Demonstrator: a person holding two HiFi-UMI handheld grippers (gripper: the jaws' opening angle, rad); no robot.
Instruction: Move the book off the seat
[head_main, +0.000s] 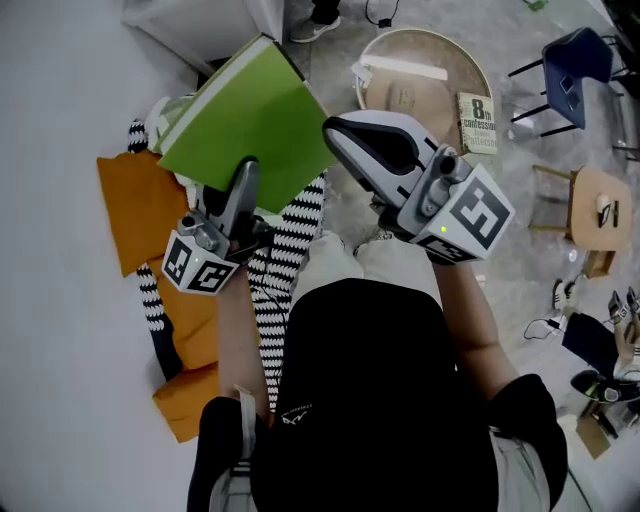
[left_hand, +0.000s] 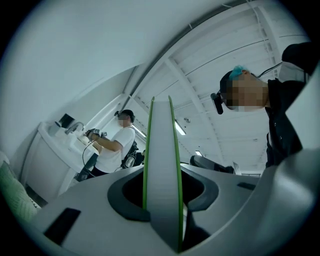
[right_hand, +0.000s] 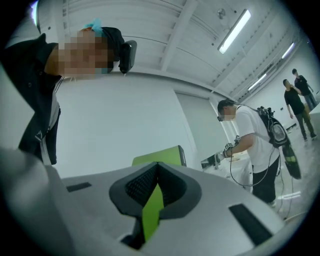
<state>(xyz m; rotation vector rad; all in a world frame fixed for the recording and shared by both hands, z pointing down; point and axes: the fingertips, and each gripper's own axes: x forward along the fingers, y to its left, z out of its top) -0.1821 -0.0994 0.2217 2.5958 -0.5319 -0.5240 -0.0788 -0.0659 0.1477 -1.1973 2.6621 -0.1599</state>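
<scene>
Book (head_main: 250, 120): held tilted above the orange seat (head_main: 135, 205); judged clear of it.
Left gripper (head_main: 243, 180): jaws part-closed, clamped on the book's page edge.
Right gripper (head_main: 335, 135): jaws nearly together, pinched on the green cover.
Done: book gripped and raised.
Left: book to be carried clear and set down elsewhere.

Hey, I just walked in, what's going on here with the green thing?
A person is handling a green book with a handheld gripper in each hand. The left tongs are clamped on the book's lower edge, with its pages standing between them. The right tongs are closed at the book's right edge with green showing between them, so they seem to pinch it too. The book is held over orange cushions and black-and-white striped fabric, not yet set down anywhere.
</scene>
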